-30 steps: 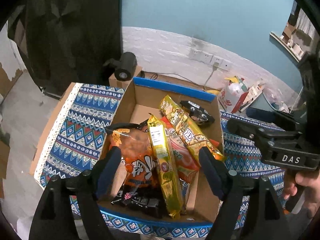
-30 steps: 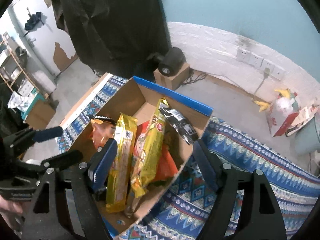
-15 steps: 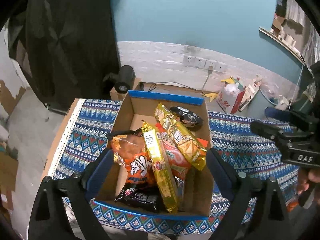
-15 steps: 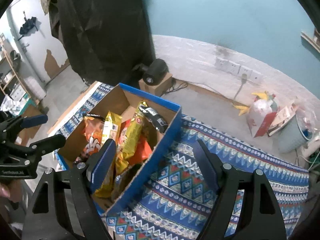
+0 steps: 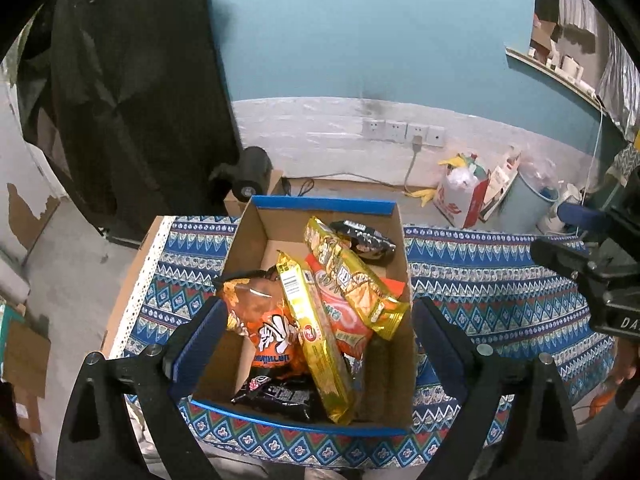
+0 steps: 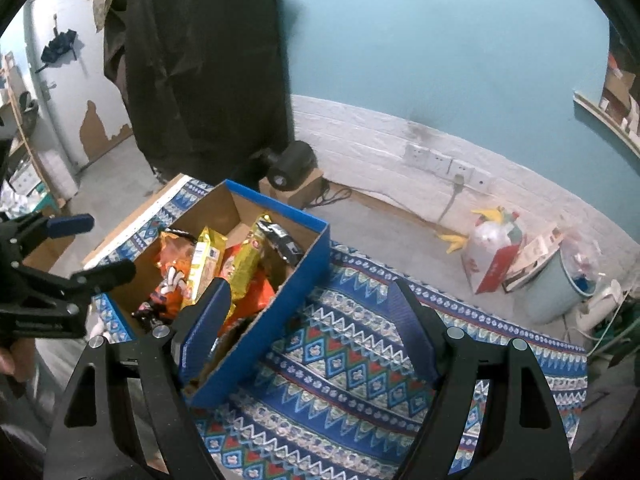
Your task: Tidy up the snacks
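Snacks sitting packed in the cardboard box with blue rim, on the patterned cloth: orange bag at the left, long yellow packet across the middle, second yellow packet angled over a red-orange bag, dark packet toward the far right corner, another dark packet at the near wall. Compared with a second ago, farther from both cameras and smaller in view; more cloth and floor showing. Seen then between the right fingers, now left of them, only patterned cloth between the pads.

Left gripper held above the box, jaws wide apart, holding nothing, fingers framing the box's near end. Right gripper likewise spread and empty, over the cloth beside the box, left finger overlapping its near corner (touching or not, hard to tell).

Beyond the table: black round device on a small carton, wall sockets with one plug in, white-and-red bag, pale blue bin, dark fabric hanging at the left. Nothing between either gripper and the box.
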Motion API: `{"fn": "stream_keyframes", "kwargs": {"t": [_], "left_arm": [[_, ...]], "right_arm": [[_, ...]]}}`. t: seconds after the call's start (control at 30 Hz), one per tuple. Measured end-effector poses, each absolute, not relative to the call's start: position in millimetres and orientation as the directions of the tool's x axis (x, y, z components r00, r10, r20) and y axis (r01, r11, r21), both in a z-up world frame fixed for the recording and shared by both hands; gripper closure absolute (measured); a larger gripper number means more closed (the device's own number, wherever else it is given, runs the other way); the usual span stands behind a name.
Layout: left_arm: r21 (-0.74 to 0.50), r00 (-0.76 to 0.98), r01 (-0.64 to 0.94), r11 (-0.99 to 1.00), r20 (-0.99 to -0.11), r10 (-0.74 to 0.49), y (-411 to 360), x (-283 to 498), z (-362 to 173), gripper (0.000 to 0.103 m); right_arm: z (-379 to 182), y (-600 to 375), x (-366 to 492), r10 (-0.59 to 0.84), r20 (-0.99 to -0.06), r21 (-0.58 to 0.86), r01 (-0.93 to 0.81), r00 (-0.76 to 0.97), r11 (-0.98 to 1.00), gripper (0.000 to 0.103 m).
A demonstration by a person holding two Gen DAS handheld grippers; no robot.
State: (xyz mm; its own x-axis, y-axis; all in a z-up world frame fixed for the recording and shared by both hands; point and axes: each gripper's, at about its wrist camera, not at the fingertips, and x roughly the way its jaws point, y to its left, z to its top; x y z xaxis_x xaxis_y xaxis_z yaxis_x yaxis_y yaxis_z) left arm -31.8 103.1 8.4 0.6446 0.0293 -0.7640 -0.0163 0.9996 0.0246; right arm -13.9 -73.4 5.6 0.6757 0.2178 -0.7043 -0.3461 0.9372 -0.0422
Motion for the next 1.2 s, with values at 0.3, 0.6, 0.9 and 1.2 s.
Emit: {"fn": "stream_keyframes", "kwargs": {"t": [0.3,0.6,0.9,1.2], "left_arm": [[0.040,0.669,-0.021,0.999,-0.742,0.044,94.4,-34.1,14.7,0.009],[0.044,0.674,0.002,0.999,-0.738,0.031,86.3,-34.6,16.4,0.009],[0.062,0.676,0.002,0.998,-0.736,0.044,82.4,-35.2,16.6,0.008],[0.065,0.677,0.005,0.998,-0.735,0.045,81.4,-35.6,16.6,0.008]], "right_arm": [[-3.3,-89.6,-14.5,0.183,-0.719,-0.042,-0.305,0.671,0.951,0.024],[-4.2,-97.6,-17.5,0.182,-0.720,-0.035,-0.297,0.670,0.954,0.024],[-6.0,-100.8,-16.5,0.174,-0.724,-0.035,-0.288,0.668,0.957,0.024],[-7.8,-102.0,-17.3,0.167,-0.727,-0.044,-0.288,0.666,0.957,0.024]]}}
